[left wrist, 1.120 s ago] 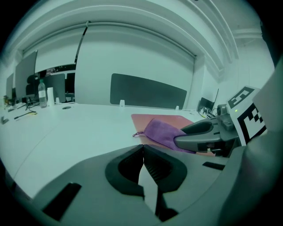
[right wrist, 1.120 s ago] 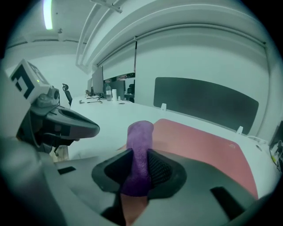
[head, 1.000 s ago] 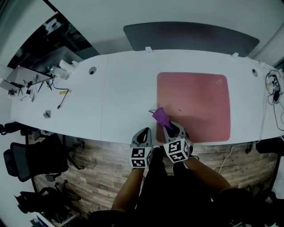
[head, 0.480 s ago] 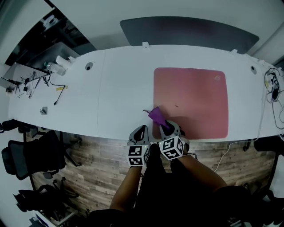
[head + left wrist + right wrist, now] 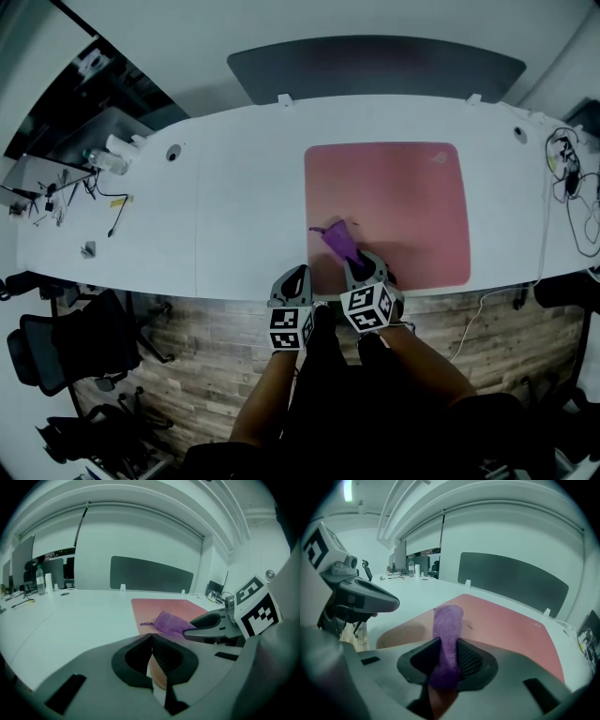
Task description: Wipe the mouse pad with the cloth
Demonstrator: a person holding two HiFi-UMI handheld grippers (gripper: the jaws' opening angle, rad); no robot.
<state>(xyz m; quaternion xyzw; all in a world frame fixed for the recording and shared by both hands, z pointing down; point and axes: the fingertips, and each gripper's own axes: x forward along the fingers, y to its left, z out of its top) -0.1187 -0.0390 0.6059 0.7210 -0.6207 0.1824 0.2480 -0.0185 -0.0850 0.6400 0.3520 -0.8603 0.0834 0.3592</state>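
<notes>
Left forearm (image 5: 267,389) and right forearm (image 5: 427,361) reach forward side by side to the near edge of the white tabletop (image 5: 234,206).

Left tool (image 5: 298,276): at the tabletop edge, just left of the right one. Jaws pressed together, nothing between them.

Right tool (image 5: 352,262): angled forward and left over the near left part of the pink mouse pad (image 5: 403,197). Jaws pinching one end of the purple cloth (image 5: 337,239). The rest of the cloth trails ahead of the jaws and lies on the pad.

Change over the last second: the cloth sat at the pad's left edge, partly over it; it is now fully inside the pad, right of that edge. The right tool has moved with it. The left tool keeps its place beside the right one, shut as before.
</notes>
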